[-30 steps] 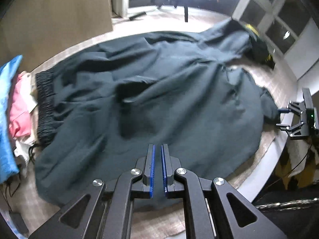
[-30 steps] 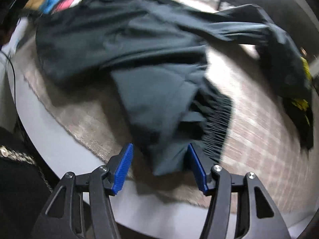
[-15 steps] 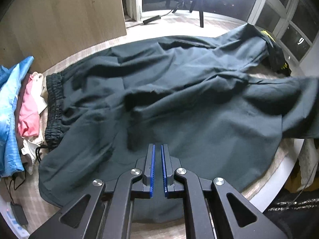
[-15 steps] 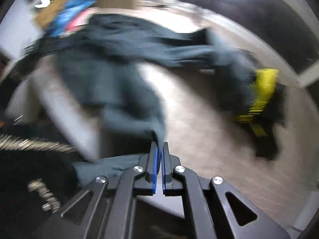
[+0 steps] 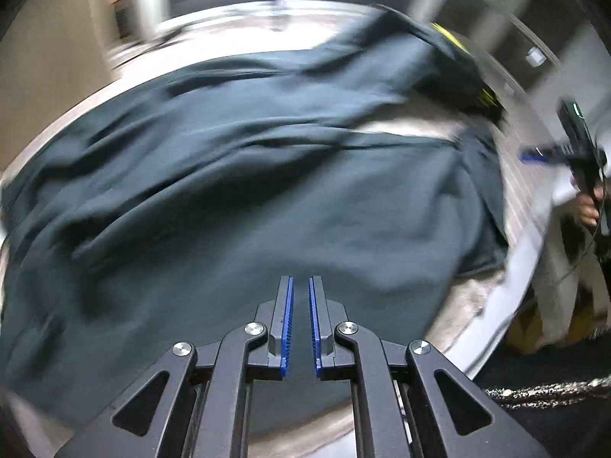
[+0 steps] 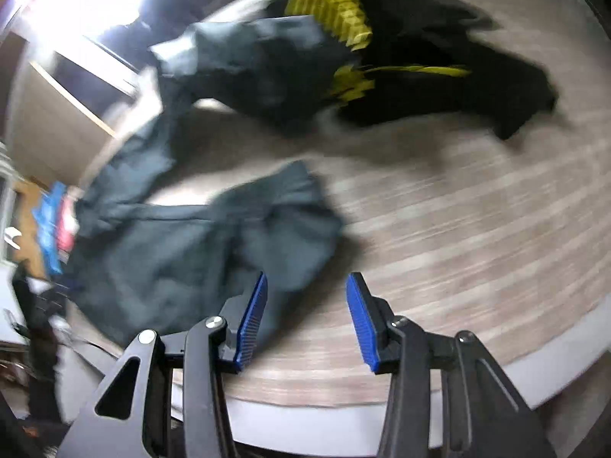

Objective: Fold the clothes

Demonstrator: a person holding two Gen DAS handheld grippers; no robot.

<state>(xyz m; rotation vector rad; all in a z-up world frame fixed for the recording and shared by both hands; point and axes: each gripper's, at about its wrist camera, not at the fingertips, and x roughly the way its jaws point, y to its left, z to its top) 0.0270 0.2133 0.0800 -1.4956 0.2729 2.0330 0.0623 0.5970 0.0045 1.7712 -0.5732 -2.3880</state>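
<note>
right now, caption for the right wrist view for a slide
Right claw opening with nothing between its pads, over the dark green garment on the table.

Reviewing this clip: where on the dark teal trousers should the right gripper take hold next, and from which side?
Probably the leg end that lies crumpled on the mat, just ahead of the right gripper, whose jaws are opening with nothing between them. Come from the table's near edge, pads across the bunched hem: it stands up in folds there, while the rest of the dark teal trousers lies flat.
</note>
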